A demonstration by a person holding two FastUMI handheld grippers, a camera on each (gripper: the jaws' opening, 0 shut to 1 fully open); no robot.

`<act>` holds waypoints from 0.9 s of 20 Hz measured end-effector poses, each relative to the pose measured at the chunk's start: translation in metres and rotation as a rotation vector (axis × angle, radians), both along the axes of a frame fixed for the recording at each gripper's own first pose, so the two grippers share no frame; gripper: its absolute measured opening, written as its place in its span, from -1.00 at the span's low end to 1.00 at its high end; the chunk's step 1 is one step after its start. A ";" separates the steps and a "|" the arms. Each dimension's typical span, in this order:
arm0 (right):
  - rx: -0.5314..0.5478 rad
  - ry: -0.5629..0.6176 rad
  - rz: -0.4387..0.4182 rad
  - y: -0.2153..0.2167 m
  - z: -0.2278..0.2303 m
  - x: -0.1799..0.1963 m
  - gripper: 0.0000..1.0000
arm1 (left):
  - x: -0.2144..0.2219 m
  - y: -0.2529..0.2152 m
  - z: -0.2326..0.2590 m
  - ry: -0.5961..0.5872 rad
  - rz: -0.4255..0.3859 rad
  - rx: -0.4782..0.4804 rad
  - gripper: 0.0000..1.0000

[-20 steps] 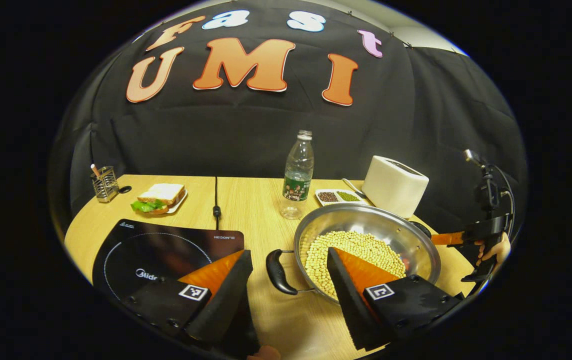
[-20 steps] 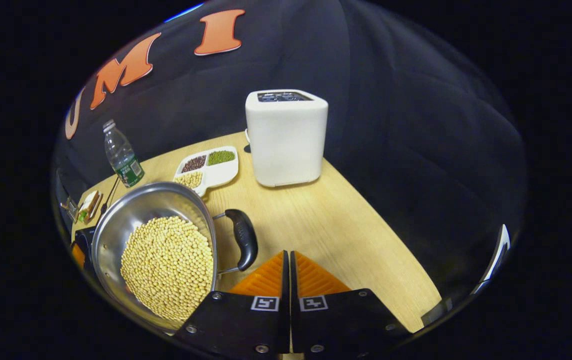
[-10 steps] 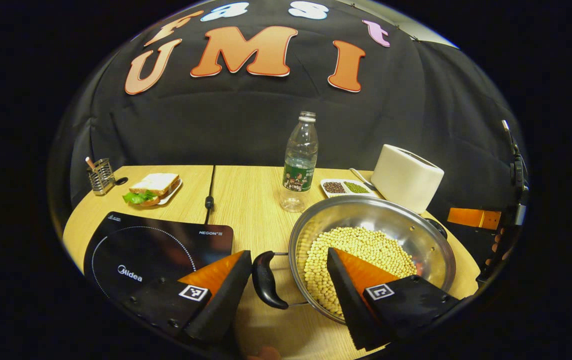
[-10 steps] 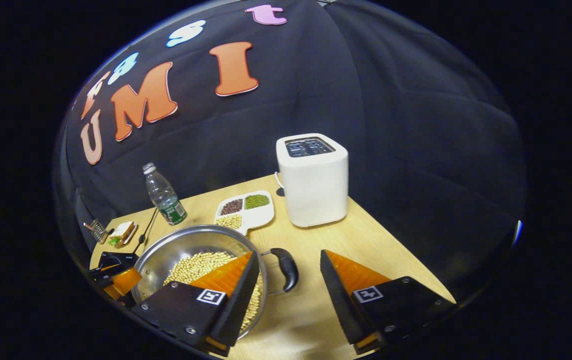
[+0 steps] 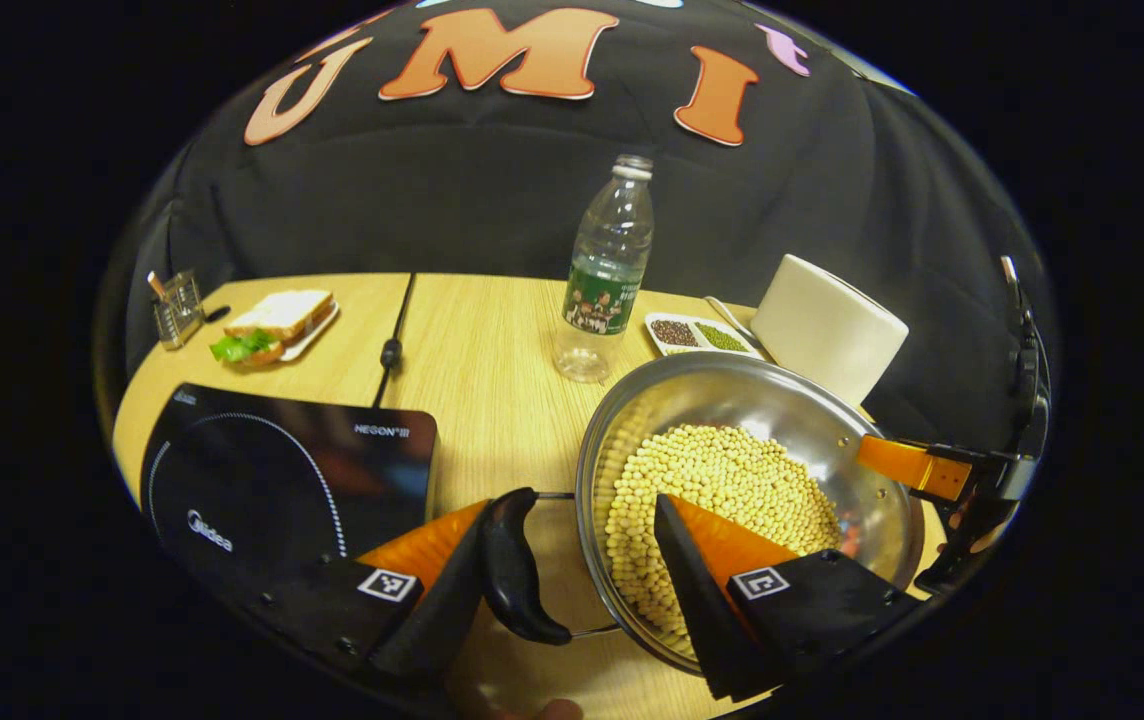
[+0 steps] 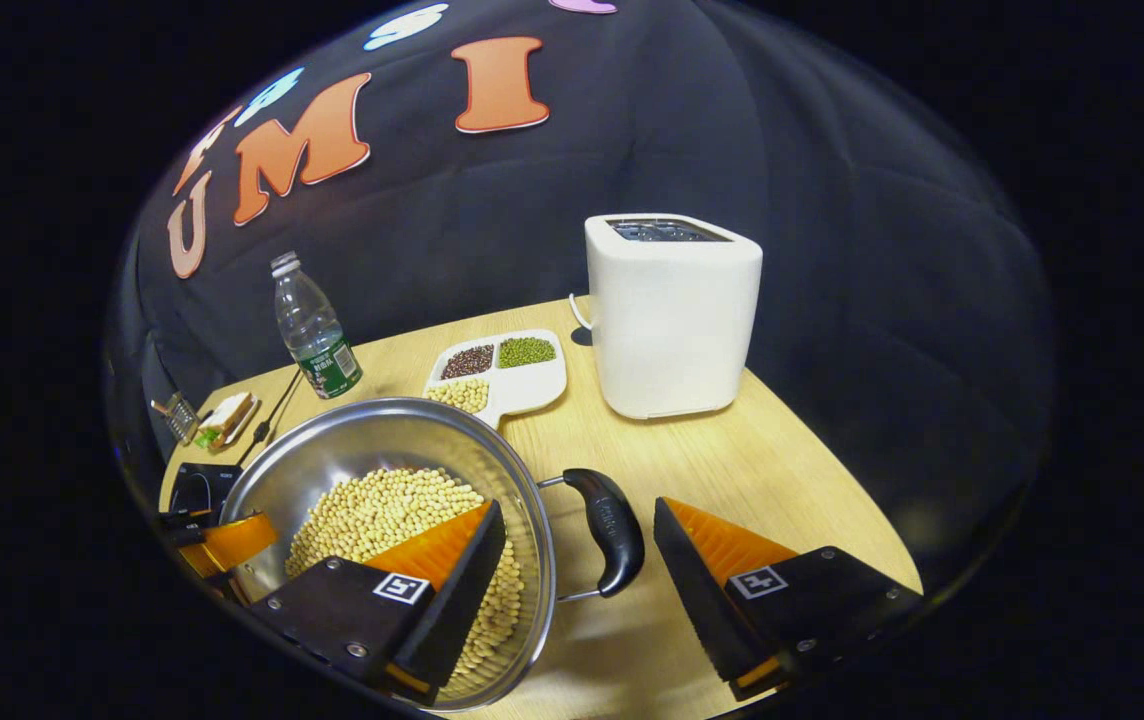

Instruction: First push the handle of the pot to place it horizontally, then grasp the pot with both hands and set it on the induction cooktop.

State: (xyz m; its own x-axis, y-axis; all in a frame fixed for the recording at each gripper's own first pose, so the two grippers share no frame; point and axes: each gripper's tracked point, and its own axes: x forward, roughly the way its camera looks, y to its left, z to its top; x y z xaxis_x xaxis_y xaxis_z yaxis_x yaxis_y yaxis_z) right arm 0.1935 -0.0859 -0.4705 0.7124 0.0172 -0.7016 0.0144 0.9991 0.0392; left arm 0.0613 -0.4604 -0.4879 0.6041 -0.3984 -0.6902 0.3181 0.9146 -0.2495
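Pot [image 5: 752, 470] sits on the light wood table [image 5: 492, 350], steel, loaded with pale yellow beans [image 5: 722, 500], right beside the black induction cooktop [image 5: 272, 480] but not on it. Each side has a black handle. The left gripper [image 5: 572, 560] is spread wide around the near handle [image 5: 512, 565], one finger touching or almost touching it, the other over the beans. The right gripper [image 6: 572, 560] is also spread, straddling the opposite handle [image 6: 612, 530], with no finger clearly pressing on it.

Further out on the table: a clear water bottle [image 5: 607, 270], a white divided dish of beans [image 6: 502, 370], a white toaster [image 6: 672, 310], a sandwich on a plate [image 5: 272, 325], a small wire holder [image 5: 172, 305] at the far edge and a black cable [image 5: 392, 345]. Black cloth wall behind everything.
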 end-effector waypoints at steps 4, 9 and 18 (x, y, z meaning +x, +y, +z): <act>-0.005 0.064 -0.011 -0.003 -0.016 -0.001 0.51 | -0.008 0.005 -0.019 0.053 -0.031 0.110 0.82; 0.017 0.094 -0.051 0.002 -0.017 -0.008 0.09 | -0.007 0.008 -0.015 0.139 0.050 0.060 0.27; 0.056 0.030 -0.088 -0.004 0.004 -0.020 0.05 | 0.013 0.043 0.065 0.028 0.027 0.020 0.25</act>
